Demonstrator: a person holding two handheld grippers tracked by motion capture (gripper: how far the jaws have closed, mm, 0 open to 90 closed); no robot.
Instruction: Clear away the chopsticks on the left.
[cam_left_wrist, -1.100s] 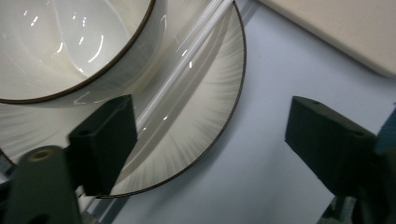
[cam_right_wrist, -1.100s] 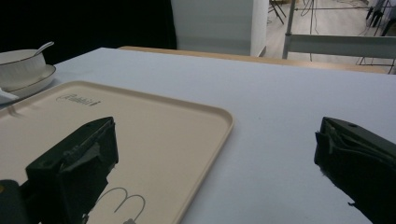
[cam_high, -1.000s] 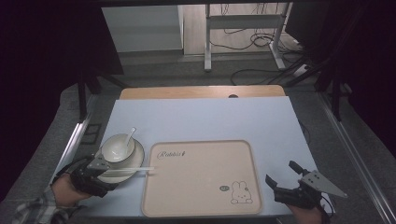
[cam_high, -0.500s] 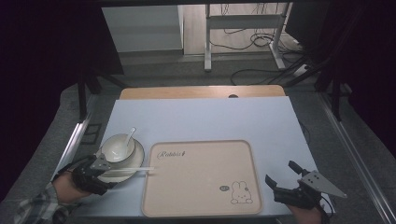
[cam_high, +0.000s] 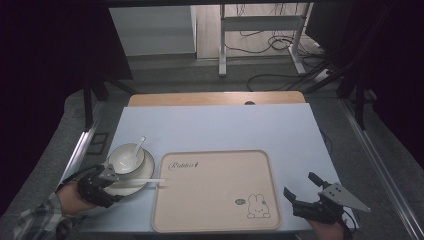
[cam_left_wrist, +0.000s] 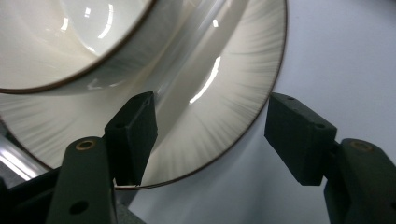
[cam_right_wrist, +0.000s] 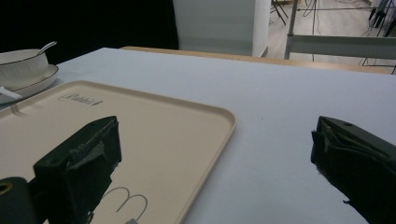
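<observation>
Two jaws of left gripper wide apart, one pad over plate rim, other off rim above table; nothing clamped. Bowl with spoon sits on plate, front-left, beside tray. Right gripper gapes empty, tray's right edge between jaws.

Light: dim, dark surround, lit table | Glare: streaks on plate | Focus: near jaws soft, edges blurred

Table bears saucer and tray.
</observation>
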